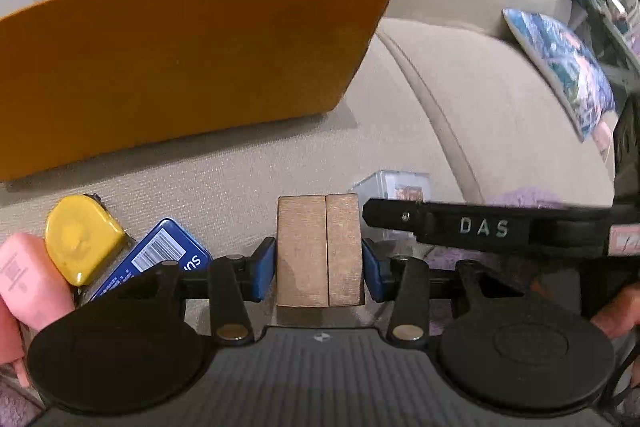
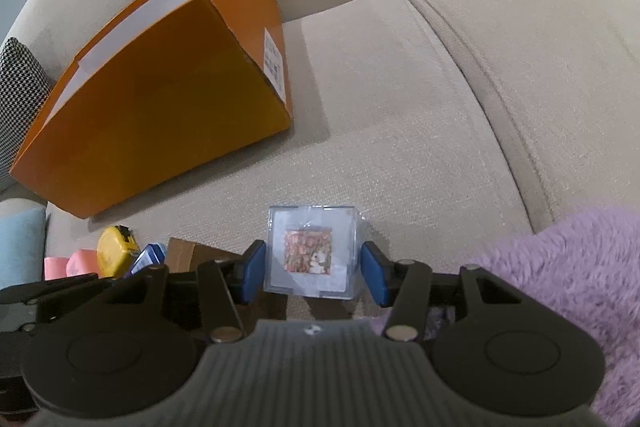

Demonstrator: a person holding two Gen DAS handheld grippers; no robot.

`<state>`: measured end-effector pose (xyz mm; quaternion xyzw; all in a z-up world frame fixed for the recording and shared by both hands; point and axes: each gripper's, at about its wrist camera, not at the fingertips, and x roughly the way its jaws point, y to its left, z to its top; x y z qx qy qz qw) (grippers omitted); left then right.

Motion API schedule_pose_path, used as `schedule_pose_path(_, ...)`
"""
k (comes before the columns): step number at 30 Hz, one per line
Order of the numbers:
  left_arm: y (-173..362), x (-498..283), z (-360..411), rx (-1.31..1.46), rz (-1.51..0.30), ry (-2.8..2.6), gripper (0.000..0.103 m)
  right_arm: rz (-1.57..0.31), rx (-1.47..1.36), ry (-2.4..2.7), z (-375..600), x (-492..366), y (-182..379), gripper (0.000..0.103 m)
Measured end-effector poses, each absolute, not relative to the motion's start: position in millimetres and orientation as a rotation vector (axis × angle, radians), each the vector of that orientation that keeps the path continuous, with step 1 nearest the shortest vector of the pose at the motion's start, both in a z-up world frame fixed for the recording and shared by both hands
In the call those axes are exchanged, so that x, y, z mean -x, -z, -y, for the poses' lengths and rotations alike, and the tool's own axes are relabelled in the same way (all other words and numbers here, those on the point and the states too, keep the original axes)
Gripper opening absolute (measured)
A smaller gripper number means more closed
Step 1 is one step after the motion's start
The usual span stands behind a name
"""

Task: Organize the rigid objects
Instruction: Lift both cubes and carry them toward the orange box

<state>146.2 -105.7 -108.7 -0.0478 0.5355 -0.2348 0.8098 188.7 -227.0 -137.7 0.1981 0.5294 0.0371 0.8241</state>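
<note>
On the beige sofa seat, an open orange box [image 2: 160, 87] stands toward the back cushion, and the loose things lie in front of it. The left gripper [image 1: 319, 259] has its jaws clamped on a wooden block [image 1: 320, 251], both blue pads flat against its sides. The block looks to be two pieces side by side, with a seam running down the middle. The right gripper [image 2: 314, 273] has its jaws around a clear cube [image 2: 312, 251] with a small picture inside. The left pad looks to touch the cube, but a sliver of gap shows at the right pad, so I'd call those jaws apart, not yet gripping. Left of the block sit a blue tin [image 1: 160, 259], a yellow tape measure [image 1: 78, 239] and a pink case [image 1: 28, 283]; a lilac fleece [image 2: 560, 287] lies off to the right.

My guess is both things are bound for the box. The risks: if the block really is two loose halves, squeezing across the seam holds them, but any twist could let one slide out. The cube is smooth and the sofa soft, so lifting before the right pad bites could tip it or drop it. The two grippers are also close together and could knock each other on the way to the box
</note>
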Motion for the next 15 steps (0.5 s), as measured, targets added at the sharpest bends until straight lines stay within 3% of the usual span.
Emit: schedule_pose_path(15, 13.4, -135.0, 37.2, 0.332, -0.873, 0.484, 0.05, -0.974, -0.325, -0.153, 201.0, -171.5, 56.7, 0.053)
